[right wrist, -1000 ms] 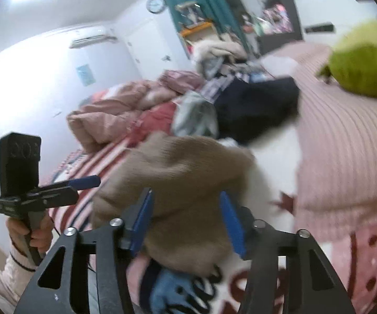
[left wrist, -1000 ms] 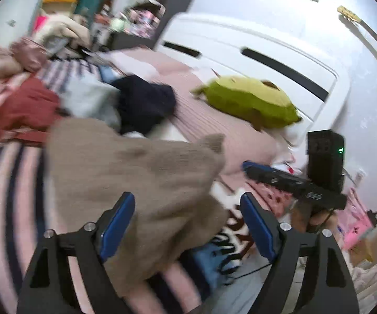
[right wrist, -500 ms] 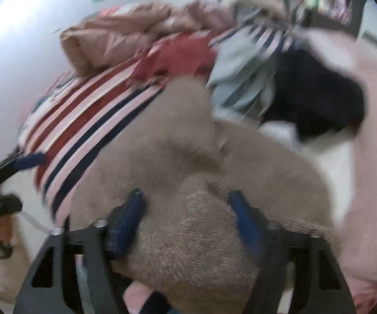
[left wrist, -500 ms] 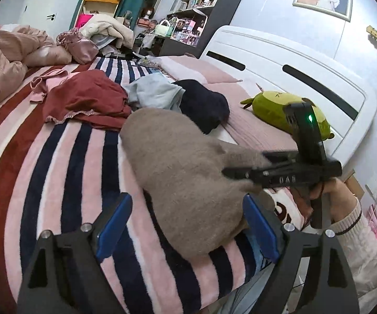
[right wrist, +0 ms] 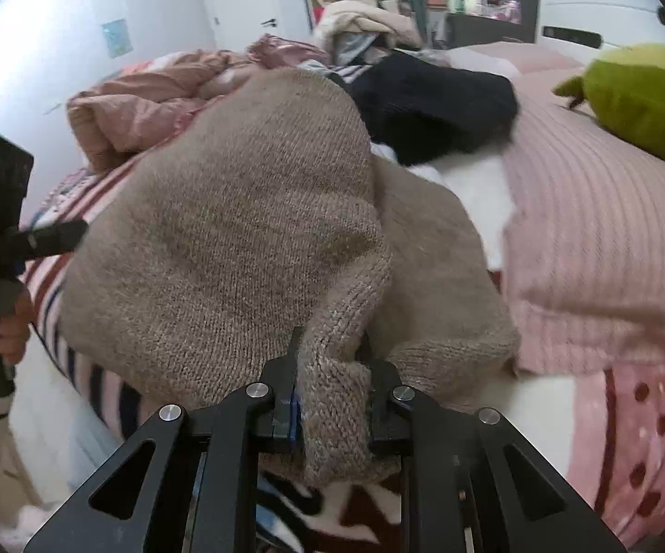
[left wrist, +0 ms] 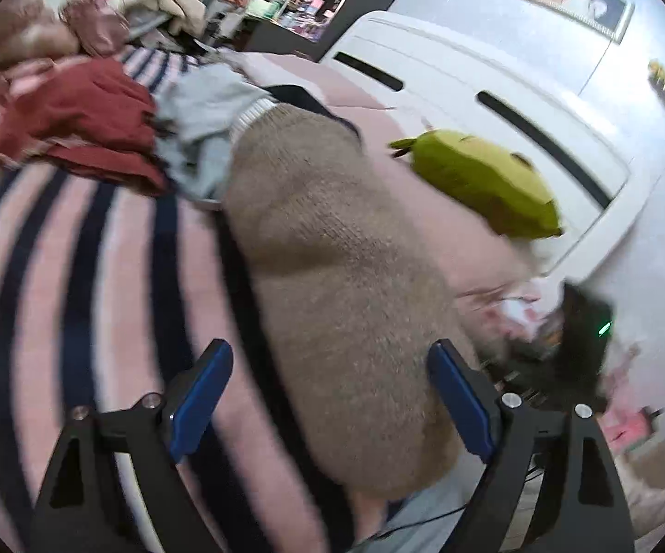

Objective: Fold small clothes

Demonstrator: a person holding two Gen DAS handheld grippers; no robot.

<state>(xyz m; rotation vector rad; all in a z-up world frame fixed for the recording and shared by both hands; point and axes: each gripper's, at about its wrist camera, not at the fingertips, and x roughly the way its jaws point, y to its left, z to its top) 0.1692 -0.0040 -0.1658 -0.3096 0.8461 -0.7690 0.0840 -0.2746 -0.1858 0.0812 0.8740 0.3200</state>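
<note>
While the left wrist view is blurred, it shows the left gripper with its blue-padded jaws wide apart, straddling the near end of the tan knit sweater without pressing it. The sweater lies lengthwise on the striped blanket, its far end beside a grey garment and a red garment. A green plush toy rests near the white headboard.

From the right wrist view, the right gripper has just been closing, and its narrow jaws now pinch a bunched edge of the sweater. The knit appears soft, thick and limp; it will likely drape and stretch, not slip. Grasp it at hems or corners, judged best for clean folds. A ribbed pink pillow lies just beside it and a dark garment lies beyond.
</note>
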